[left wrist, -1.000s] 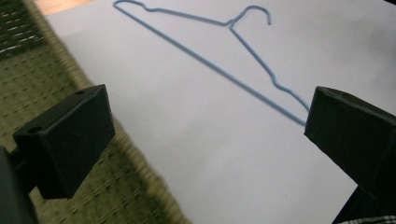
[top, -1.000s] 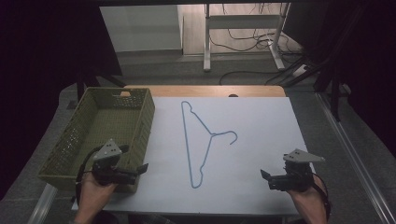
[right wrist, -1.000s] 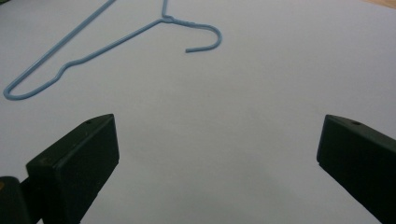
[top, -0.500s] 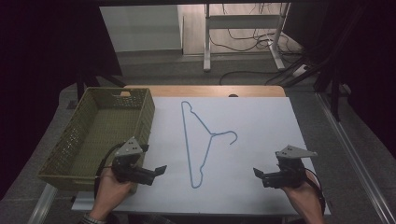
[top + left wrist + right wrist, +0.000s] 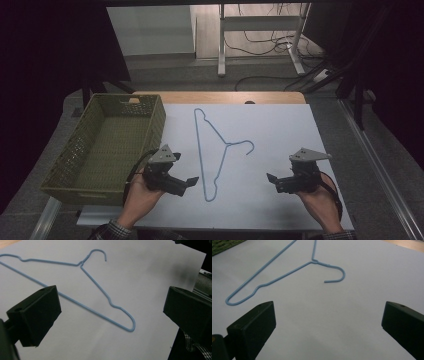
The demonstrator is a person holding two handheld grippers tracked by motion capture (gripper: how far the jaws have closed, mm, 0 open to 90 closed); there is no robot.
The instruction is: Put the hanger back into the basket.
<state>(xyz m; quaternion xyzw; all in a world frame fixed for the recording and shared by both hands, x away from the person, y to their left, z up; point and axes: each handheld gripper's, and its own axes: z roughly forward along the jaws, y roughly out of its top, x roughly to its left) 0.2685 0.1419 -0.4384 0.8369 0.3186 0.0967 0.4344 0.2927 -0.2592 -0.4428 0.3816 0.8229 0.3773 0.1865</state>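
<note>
A light blue wire hanger [image 5: 225,145] lies flat on the white sheet [image 5: 280,125], hook to the right and one shoulder end toward the near edge. My left gripper [image 5: 189,182] hovers just left of that near end, open and empty. In the left gripper view the hanger [image 5: 81,264] runs across between the wide-apart jaws of the left gripper [image 5: 112,315]. My right gripper [image 5: 272,180] is open and empty over bare sheet, well right of the hanger. In the right gripper view the hanger [image 5: 314,261] lies ahead of the right gripper [image 5: 328,322], its hook closest.
An empty green woven basket [image 5: 125,97] stands along the left side, its right wall close to my left hand. The wooden table edge [image 5: 220,97] runs behind the sheet. Table legs and cables [image 5: 260,45] are on the floor beyond.
My left gripper has moved right, away from the basket's near corner toward the hanger's near end. My right gripper has shifted slightly left. The hanger has not moved.
</note>
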